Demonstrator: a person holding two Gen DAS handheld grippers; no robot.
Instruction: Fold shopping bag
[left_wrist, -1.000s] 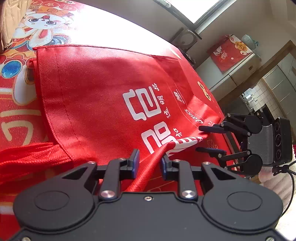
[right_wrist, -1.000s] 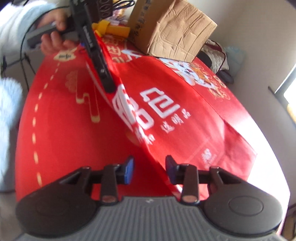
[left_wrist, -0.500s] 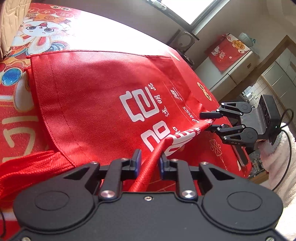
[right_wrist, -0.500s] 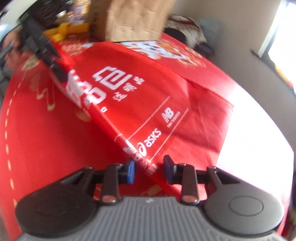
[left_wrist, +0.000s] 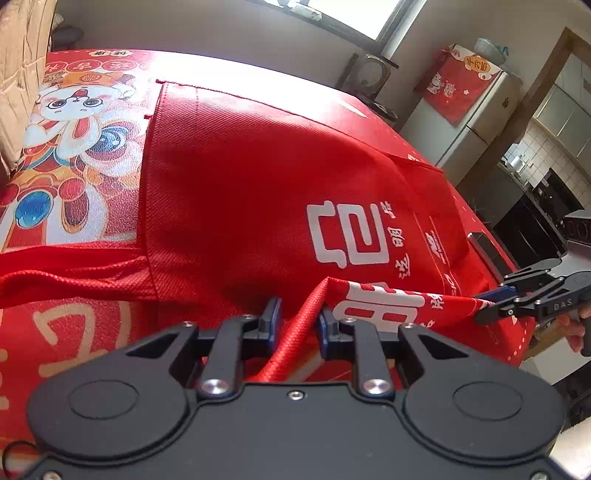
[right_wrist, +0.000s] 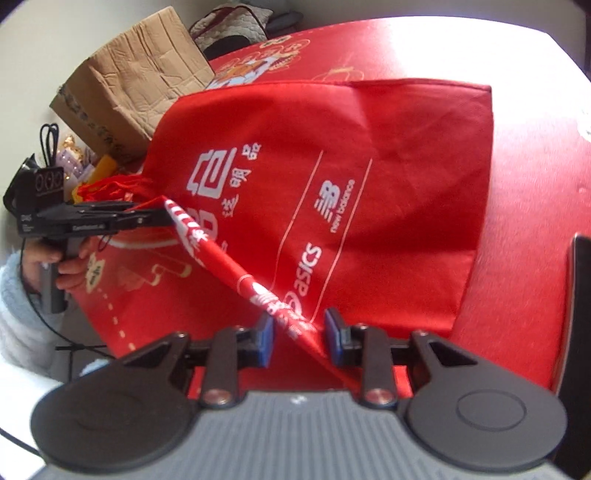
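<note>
Shopping bag lifted by its near edge for the first fold

Desk (right_wrist: 535, 155) with a red printed cloth carries the shopping bag (right_wrist: 388, 155), which lies flat on it except for its near edge. That edge is raised off the cloth and stretched in a straight line between the two grippers. A cardboard box (right_wrist: 125, 85) stands at the far side, beside the bag.

To do this fold well, I think both hands should carry the edge forward together, at the same height and with the line tight, then lay it down parallel to the far edge so the corners meet.

The left gripper (left_wrist: 297, 325) points down at a slant; its fingers (left_wrist: 271, 319) are clenched on the red strap (left_wrist: 306, 317) where it joins the edge. The right gripper (right_wrist: 299, 338) also points down at a slant. The edge passes between its fingers (right_wrist: 264, 341), and in the left wrist view they look pressed on it.
</note>
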